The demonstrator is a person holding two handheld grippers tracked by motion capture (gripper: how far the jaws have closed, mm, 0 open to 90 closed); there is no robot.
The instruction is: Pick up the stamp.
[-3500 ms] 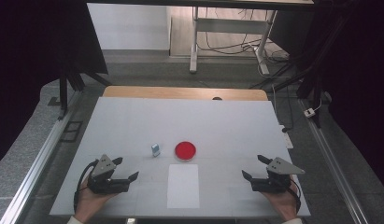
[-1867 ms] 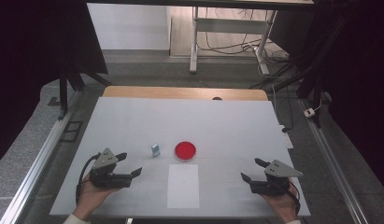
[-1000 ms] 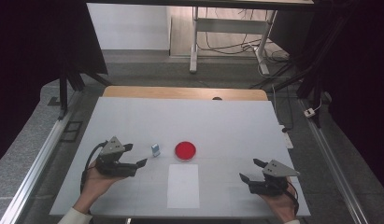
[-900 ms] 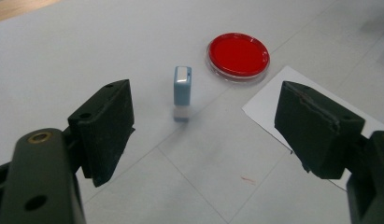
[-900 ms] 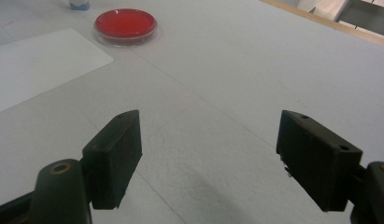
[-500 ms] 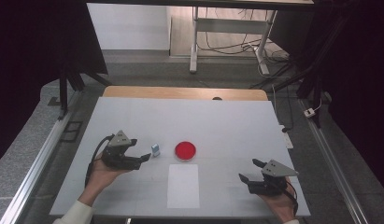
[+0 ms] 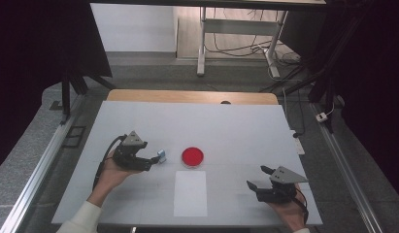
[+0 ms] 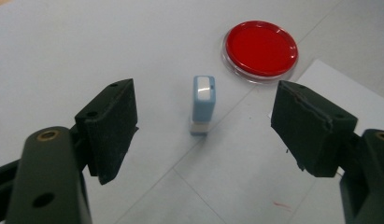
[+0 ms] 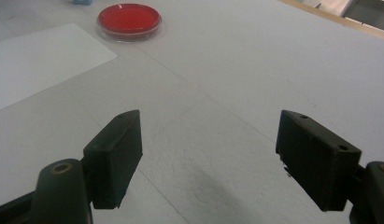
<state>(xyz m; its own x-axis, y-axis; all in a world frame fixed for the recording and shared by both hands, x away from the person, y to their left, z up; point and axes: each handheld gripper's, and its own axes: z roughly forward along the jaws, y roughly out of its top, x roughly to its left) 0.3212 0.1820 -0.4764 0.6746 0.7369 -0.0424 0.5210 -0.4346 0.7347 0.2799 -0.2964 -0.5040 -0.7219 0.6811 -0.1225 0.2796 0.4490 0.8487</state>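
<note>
Jaws of left gripper (image 8: pixel 203 130), just closing a bit, are kept wide w/ small blue upright stamp block (image 8: pixel 203 103) untouched between; right gripper (image 9: pixel 210 161) held wide over white surface (image 9: pixel 255 70).

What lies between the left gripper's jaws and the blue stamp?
Nothing: bare table lies between the open left gripper and the blue stamp, seen in the left gripper view.

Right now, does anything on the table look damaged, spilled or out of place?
Nothing is spilled or askew. The small blue stamp stands upright, the red dish lies flat beside the white sheet. One small oddity: the inner pad of the left claw on the right side of its view looks chipped along its edge.
</note>
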